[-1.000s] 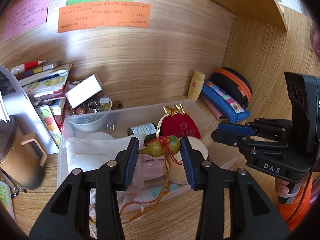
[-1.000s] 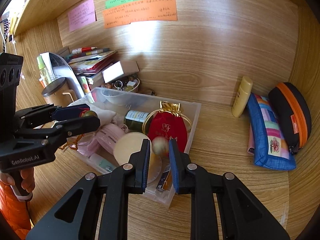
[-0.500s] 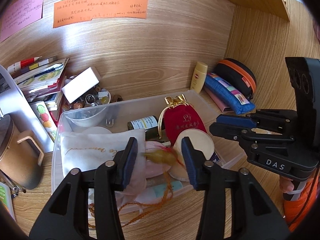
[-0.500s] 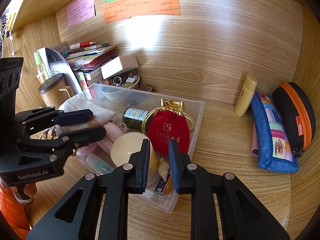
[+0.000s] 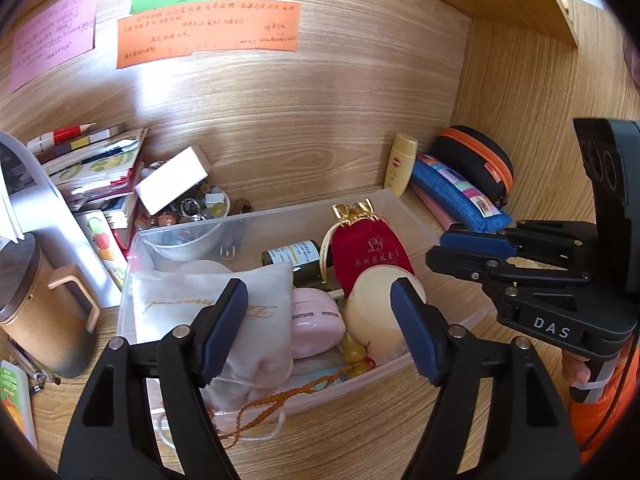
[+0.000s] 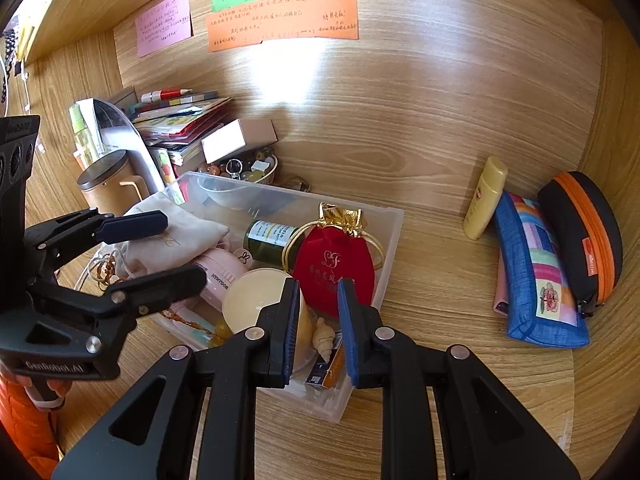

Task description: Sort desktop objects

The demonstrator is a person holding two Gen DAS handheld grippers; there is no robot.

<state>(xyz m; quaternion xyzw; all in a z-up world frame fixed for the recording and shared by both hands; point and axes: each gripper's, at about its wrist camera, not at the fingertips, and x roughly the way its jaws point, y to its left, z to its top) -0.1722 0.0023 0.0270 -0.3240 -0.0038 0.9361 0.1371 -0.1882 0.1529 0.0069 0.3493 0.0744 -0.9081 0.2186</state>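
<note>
Clear plastic bin already holds the gourd charm; the left gripper is opening, empty, the right gripper shut, empty. Pouches wait on the worktop.

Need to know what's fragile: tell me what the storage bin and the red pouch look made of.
Storage bin: clear, slightly frosted plastic by the look; its contents show through the walls. Red pouch: soft velvet-like fabric, matte, with gold printing and a shiny gold gathered top.

Red pouch, blue patchwork case, yellow gourd
</note>
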